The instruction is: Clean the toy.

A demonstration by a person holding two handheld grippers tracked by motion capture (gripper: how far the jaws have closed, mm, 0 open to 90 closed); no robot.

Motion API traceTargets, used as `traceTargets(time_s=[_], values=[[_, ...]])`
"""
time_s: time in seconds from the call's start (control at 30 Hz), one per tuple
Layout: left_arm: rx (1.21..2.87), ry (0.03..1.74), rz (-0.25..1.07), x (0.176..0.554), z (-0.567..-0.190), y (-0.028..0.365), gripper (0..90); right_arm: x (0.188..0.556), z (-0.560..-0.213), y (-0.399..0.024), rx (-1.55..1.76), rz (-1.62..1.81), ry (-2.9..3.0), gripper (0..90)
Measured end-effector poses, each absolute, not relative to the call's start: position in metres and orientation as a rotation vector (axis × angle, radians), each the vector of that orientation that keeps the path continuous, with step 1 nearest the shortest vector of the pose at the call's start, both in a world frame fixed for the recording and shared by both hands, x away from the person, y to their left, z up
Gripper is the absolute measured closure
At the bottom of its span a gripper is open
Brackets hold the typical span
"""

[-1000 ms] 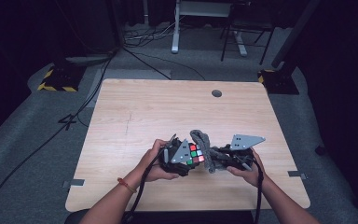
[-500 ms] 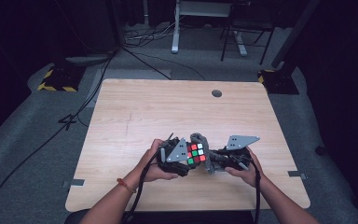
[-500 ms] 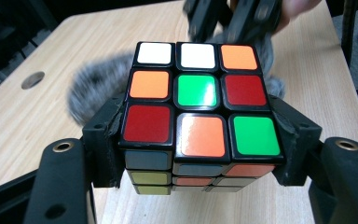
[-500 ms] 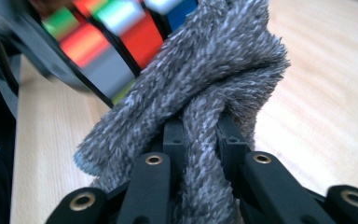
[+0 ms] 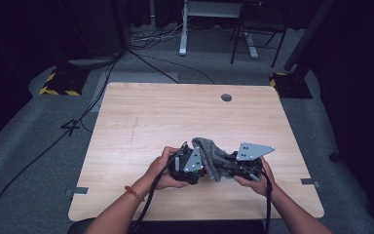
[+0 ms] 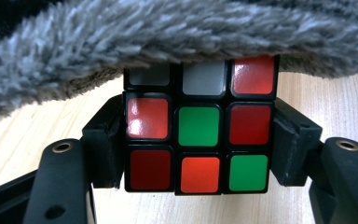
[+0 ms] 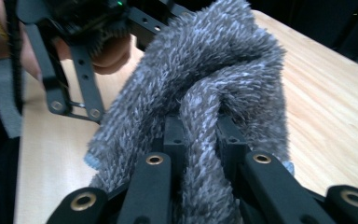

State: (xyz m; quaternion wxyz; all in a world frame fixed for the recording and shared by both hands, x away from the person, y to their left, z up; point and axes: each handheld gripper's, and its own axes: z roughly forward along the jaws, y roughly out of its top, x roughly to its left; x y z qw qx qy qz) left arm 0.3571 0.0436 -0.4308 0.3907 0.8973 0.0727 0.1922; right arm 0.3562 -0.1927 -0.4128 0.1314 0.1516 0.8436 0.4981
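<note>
My left gripper (image 6: 198, 154) is shut on a colour puzzle cube (image 6: 198, 135), its black jaws pressing the cube's two sides. The cube's near face shows red, green, orange and grey squares. A grey fluffy cloth (image 6: 168, 42) lies over the top of the cube. My right gripper (image 7: 200, 140) is shut on a fold of that same cloth (image 7: 205, 88), which drapes toward the left gripper (image 7: 70, 60). In the high view both grippers meet near the table's front edge, the left gripper (image 5: 187, 165) and the right gripper (image 5: 233, 165) with the cloth (image 5: 209, 153) bunched between them.
The wooden table (image 5: 175, 117) has a round cable hole (image 5: 226, 97) near its far edge. Cables (image 5: 39, 156) run over the grey floor at the left. Chair and desk legs (image 5: 233, 44) stand beyond the table.
The cloth has come over the cube, which showed its coloured face in the high view before and is now covered there. The right gripper has shifted slightly.
</note>
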Motion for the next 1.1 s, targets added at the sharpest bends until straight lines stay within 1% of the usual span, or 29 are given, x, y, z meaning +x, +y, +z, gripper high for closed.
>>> traceTargets(time_s=[0.1, 0.3, 0.37, 0.53, 0.7, 0.73, 0.83, 1.1], values=[[2.231, 0.185, 0.480, 0.354, -0.423, 0.050, 33.4, 0.363, -0.415, -0.199, 0.488, 1.434, 2.452, 78.5], [2.186, 0.165, 0.480, 0.350, -0.417, 0.057, 33.4, 0.376, -0.431, -0.208, 0.584, 1.393, 2.500, 78.4], [2.163, 0.162, 0.452, 0.350, -0.415, 0.058, 33.4, 0.379, -0.435, -0.207, 0.602, 1.383, 2.519, 78.4], [2.146, 0.162, 0.430, 0.351, -0.417, 0.058, 33.2, 0.379, -0.437, -0.208, 0.613, 1.522, 2.542, 78.8], [2.205, 0.164, 0.459, 0.350, -0.424, 0.054, 32.7, 0.379, -0.431, -0.214, 0.594, 1.642, 2.520, 78.8], [2.210, 0.156, 0.477, 0.350, -0.424, 0.053, 32.7, 0.377, -0.429, -0.214, 0.588, 1.643, 2.517, 78.8], [2.222, 0.164, 0.475, 0.350, -0.425, 0.052, 32.8, 0.373, -0.426, -0.211, 0.560, 1.569, 2.510, 78.8], [2.272, 0.185, 0.501, 0.353, -0.430, 0.046, 32.5, 0.369, -0.420, -0.206, 0.529, 1.621, 2.485, 78.7]])
